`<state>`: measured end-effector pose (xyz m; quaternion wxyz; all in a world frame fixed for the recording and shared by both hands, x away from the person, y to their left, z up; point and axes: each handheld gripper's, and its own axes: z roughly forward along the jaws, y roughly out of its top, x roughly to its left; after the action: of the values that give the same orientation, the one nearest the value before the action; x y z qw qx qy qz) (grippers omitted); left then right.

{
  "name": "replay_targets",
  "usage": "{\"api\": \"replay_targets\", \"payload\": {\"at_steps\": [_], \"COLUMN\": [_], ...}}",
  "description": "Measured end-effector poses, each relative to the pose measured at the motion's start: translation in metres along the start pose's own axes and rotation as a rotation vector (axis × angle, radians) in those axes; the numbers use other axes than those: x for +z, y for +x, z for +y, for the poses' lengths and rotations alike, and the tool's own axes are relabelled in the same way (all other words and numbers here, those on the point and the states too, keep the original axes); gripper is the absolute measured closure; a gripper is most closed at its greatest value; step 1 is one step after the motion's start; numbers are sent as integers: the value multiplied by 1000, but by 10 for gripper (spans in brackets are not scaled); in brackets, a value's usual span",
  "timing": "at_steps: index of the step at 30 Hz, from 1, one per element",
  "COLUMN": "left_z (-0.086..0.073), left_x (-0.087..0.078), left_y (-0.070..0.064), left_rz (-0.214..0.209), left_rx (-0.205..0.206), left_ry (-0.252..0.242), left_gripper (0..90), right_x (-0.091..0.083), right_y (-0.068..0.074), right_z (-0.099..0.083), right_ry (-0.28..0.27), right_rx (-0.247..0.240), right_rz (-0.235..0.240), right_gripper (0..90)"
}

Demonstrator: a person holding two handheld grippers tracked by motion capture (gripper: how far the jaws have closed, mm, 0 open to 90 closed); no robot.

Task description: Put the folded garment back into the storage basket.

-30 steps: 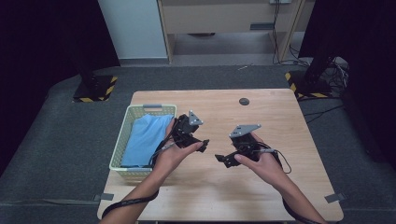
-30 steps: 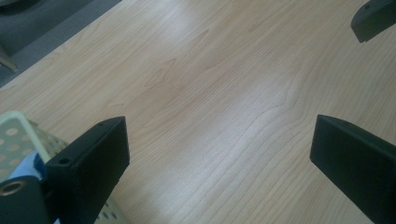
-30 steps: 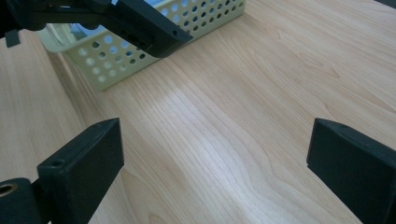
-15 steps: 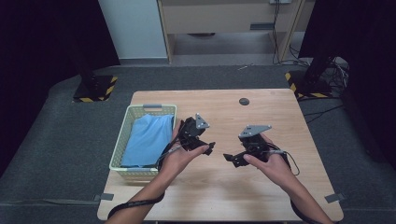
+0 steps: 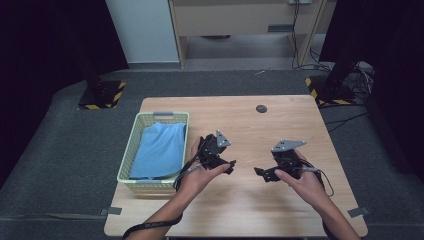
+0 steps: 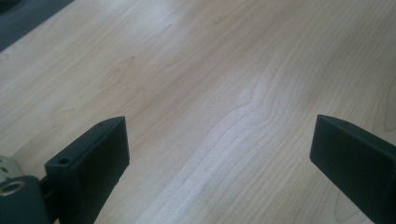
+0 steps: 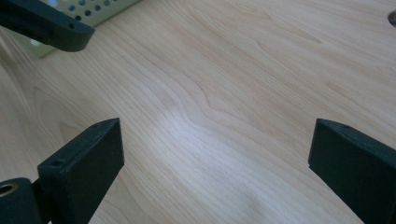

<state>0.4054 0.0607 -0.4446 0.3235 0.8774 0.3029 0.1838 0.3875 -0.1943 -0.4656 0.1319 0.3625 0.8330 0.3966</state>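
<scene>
1. Nearest the person, both grippers hover low over the bare middle of the table (image 5: 300,120), tips turned in toward each other with a gap of wood between them.
2. The right gripper (image 5: 262,173) has its jaws spread wide and holds nothing; its own view shows plain wood grain between the two black jaws.
3. The left gripper (image 5: 229,166) is likewise wide open and empty, with bare tabletop between its jaws in its own view.
4. The thing nearest to hand is the blue cloth (image 5: 159,149), lying folded or bunched inside the pale green basket (image 5: 131,150) at the table's left edge.
5. The relation that matters: the cloth lies to the left of both grippers, and the left gripper is clearly the nearer, just beside the basket's right wall, while the right one sits well apart on the other side.
6. The basket's long axis runs away from the person, and the cloth stretches along it, so a reach would likely go sideways over the right wall and down.
7. In the right gripper view a corner of the basket (image 7: 88,11) shows past the other gripper's jaw.
8. Farthest off, a small dark disc (image 5: 261,108) sits near the table's far edge, well away from both.
</scene>
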Motion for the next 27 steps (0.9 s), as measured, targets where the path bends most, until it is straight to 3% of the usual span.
{"api": "replay_targets", "payload": {"at_steps": [6,9,19,22,27], "left_z": [-12,-17,-40,-49,-65], "left_x": [20,29,57,63,67], "left_y": [-10,-13,-13,-14,-10], "left_rz": [-18,29,33,30,17], "left_rx": [-15,-30,-107,-119,-197], "left_ry": [20,18,21,37,-1], "left_gripper": [41,39,35,35,18], "right_x": [-4,-6,-11,-9,-2], "right_y": [-14,-26,-66,-71,-71], "right_z": [-28,-41,-68,-73,-80], "right_ry": [44,56,50,58,85], "right_rx": [35,58,171,193,190], "right_rz": [-29,-52,-158,-168,-162], "right_gripper": [37,38,38,36,35]}}
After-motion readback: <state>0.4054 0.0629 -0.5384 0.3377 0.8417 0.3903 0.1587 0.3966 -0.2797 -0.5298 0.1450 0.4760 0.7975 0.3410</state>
